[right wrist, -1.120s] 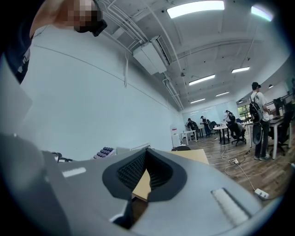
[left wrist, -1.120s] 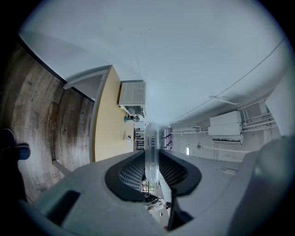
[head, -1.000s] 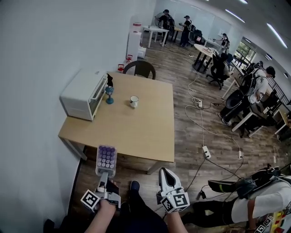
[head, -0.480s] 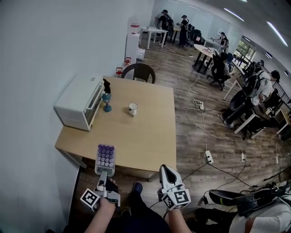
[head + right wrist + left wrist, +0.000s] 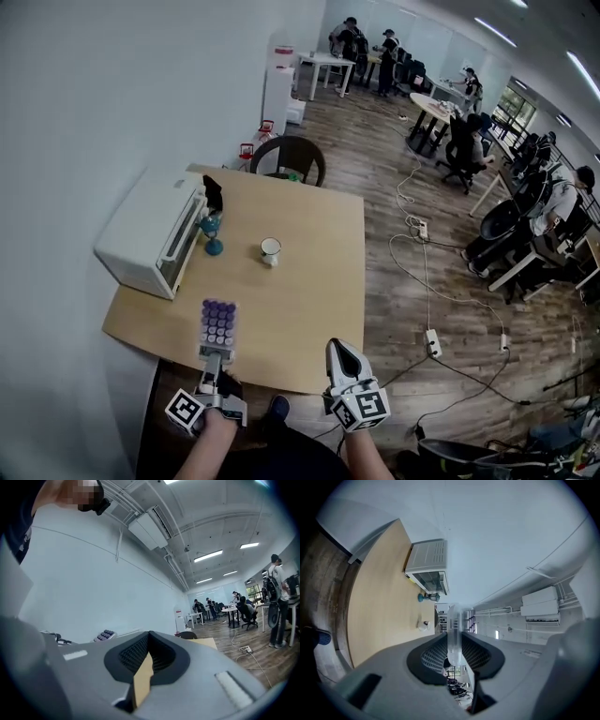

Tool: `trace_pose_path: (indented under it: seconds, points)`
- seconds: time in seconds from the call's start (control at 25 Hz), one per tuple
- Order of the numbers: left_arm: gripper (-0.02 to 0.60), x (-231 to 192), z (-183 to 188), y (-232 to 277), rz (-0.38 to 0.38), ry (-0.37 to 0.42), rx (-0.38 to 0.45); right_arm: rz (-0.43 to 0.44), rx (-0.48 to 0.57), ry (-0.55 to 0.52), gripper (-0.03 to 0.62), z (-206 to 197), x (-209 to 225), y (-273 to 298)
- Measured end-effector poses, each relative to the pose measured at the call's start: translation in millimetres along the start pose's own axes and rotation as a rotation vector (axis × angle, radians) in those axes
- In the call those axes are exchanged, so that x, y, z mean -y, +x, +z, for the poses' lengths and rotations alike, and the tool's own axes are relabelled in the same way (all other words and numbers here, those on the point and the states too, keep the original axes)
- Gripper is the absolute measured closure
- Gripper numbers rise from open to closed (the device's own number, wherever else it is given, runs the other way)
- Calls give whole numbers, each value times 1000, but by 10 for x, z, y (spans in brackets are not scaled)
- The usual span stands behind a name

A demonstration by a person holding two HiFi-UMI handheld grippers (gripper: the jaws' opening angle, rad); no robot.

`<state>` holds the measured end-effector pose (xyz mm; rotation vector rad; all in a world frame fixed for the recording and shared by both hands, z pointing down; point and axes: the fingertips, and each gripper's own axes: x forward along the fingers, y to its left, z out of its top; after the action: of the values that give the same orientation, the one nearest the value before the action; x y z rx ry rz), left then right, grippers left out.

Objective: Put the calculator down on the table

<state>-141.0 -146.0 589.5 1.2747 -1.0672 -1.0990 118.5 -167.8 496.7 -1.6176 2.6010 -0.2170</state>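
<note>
Right, two claws are in shot, each with one marker cube at its rear. The left claw [image 5: 217,355] has its jaws partly closed and clamped on the one flat, light-grey plastic calculator [image 5: 217,323] with rows of round purple keys. It sticks straight out ahead of the jaws, keys facing up. The left gripper view sees it edge-on as a thin pale slab pinched between two ribbed black pads. It is not lying on the one rectangular, pale wood-topped table [image 5: 309,281]; it shows over the near edge.

The right claw [image 5: 337,349], just to the right of its partner, has its grey jaws drawn together to a point, with nothing between the pads.

Ahead of the left claw sits one boxy white toaster oven [image 5: 145,239] with a glass door. Beside that stands one small blue stemmed ornament [image 5: 212,234]. One round white mug [image 5: 270,250] sits ahead between the two claws. One dark curved-back chair [image 5: 291,155] is tucked in at the far side.
</note>
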Motion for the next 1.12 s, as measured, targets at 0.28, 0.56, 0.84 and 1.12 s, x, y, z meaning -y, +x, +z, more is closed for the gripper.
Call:
trace_pose_path:
  seconds: [0.28,0.56,0.84,1.12]
  points:
    - [494,35,-4,742,-7,21,41,61,6,-103,583,171,360,717]
    - [494,-26,-8,1211,29,1,36,57,4,6,583,184,657,1122]
    - [494,-176,285,1673,89,10,18,25,9,11,583,221,738,1540]
    - [494,-374,497,2091,145,34,-14,-6,27,-12,583,303,741,1848]
